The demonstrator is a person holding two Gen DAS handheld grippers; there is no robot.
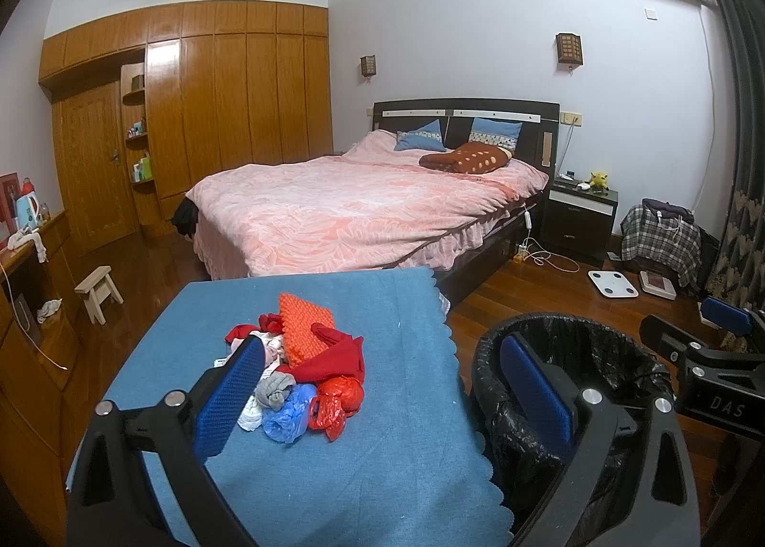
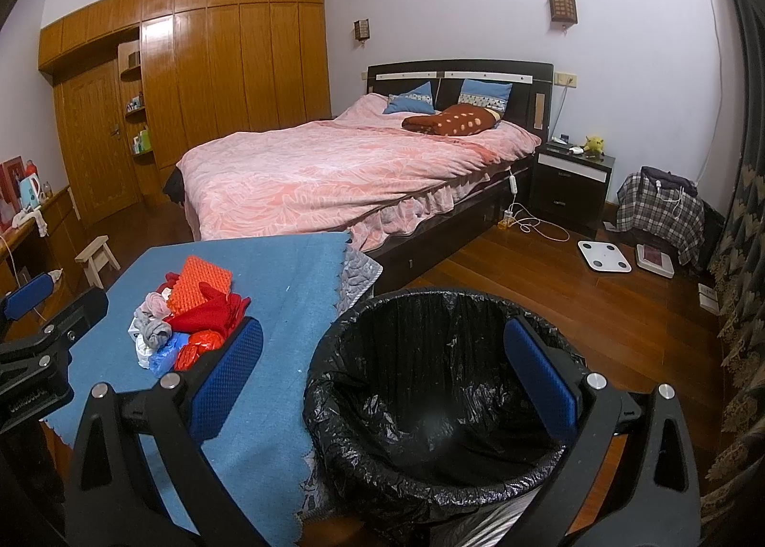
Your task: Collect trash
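Beside crinkly black-lined round bin (image 2: 430, 403), both tools (image 1: 382, 399) (image 2: 382, 384) spread, empty; crumpled plastic trash (image 1: 306, 384) on blue cloth (image 1: 382, 308).

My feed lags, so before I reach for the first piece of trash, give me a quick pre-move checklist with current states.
1. Left gripper jaws open, nothing held: ok.
2. Right gripper jaws open, nothing held: ok.
3. Bin lined with a black bag, mouth open, looks empty: ok.
4. Pile on the blue cloth, beside the bin: ok.
5. Trash sorted from clothing: not ok; red bag and blue bag lie against the fabric.
6. Bags' contents: cannot tell.
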